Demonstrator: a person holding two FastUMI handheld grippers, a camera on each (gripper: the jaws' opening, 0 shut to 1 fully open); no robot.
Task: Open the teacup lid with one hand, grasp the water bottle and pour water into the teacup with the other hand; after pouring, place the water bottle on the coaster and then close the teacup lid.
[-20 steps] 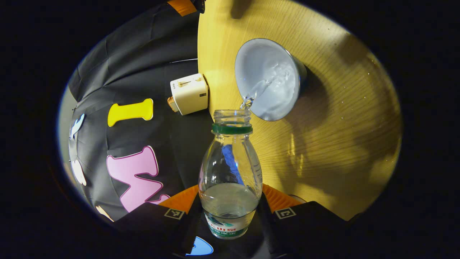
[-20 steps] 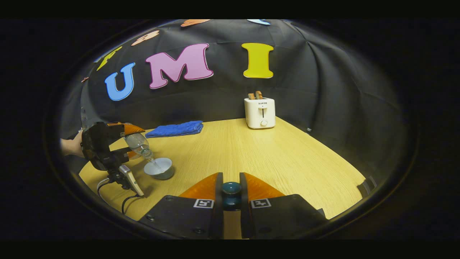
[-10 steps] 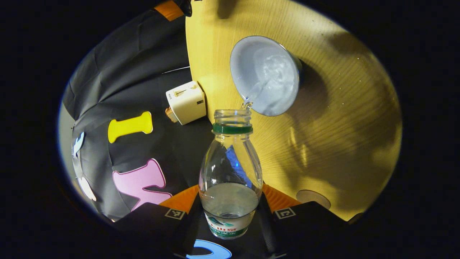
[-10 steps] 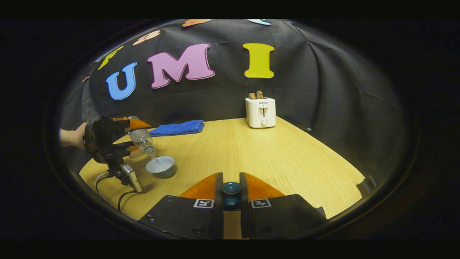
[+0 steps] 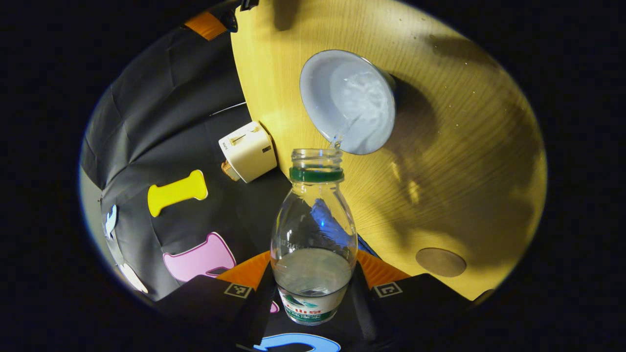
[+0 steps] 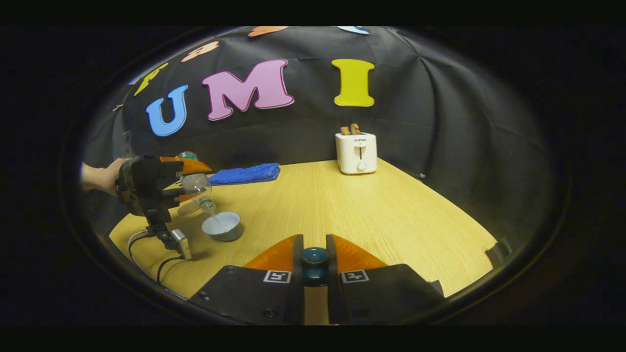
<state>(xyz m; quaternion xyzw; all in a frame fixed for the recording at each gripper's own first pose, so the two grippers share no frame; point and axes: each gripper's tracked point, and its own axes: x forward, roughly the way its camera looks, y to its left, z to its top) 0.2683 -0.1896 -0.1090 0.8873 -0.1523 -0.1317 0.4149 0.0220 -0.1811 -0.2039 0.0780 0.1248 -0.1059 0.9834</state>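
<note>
My left gripper is shut on a clear water bottle with a green neck ring. The bottle is tipped, and a thin stream of water runs from its mouth into the open teacup on the wooden table. A round brown coaster lies near the cup. In the right gripper view the left gripper, held by a hand, tilts the bottle over the cup. My right gripper is shut on the dark teal knob of the teacup lid, held above the table's near part.
A white toaster with bread slices stands at the back of the table. A folded blue cloth lies at the back left. Cables trail under the left gripper.
The left gripper has lifted and shifted with the bottle, so the cup looks farther off and the coaster has come into its view. The stream has thinned. The right gripper has stayed put.
</note>
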